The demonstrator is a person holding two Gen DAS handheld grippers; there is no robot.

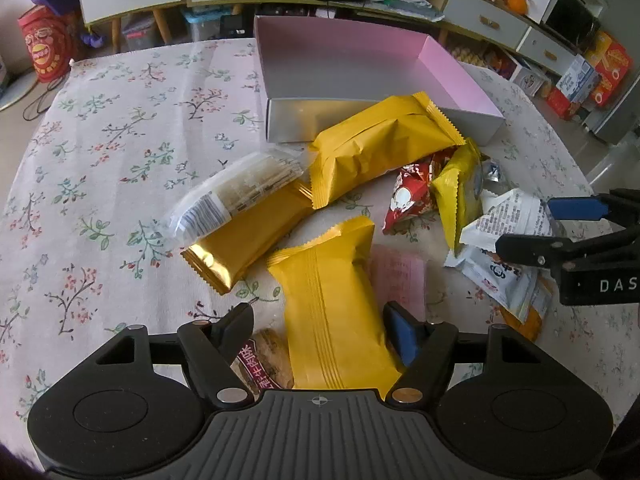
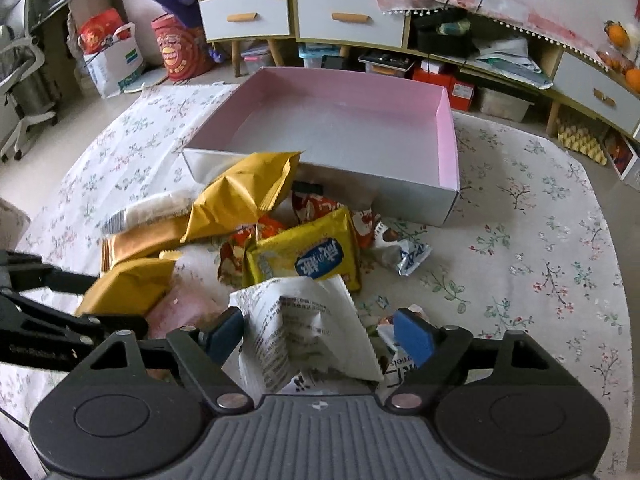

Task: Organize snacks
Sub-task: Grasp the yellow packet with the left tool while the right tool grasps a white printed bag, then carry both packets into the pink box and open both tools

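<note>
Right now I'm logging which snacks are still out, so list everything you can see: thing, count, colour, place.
Box: one, pink inside, grey outside, nothing in it, far side of the table.
Tablecloth: one, pale floral, covers the table.
Yellow packets: three plain; one leaning on the box's front wall, one between the left fingers, one glossy gold at left.
Clear-wrapped snack: one, whitish, lying on the gold packet.
Yellow biscuit pack: one, blue label, mid-pile.
Red packets: at least one, mid-pile.
White printed packet: one, between the right fingers.
Left gripper: open around the yellow packet.
Right gripper: open around the white packet.
</note>
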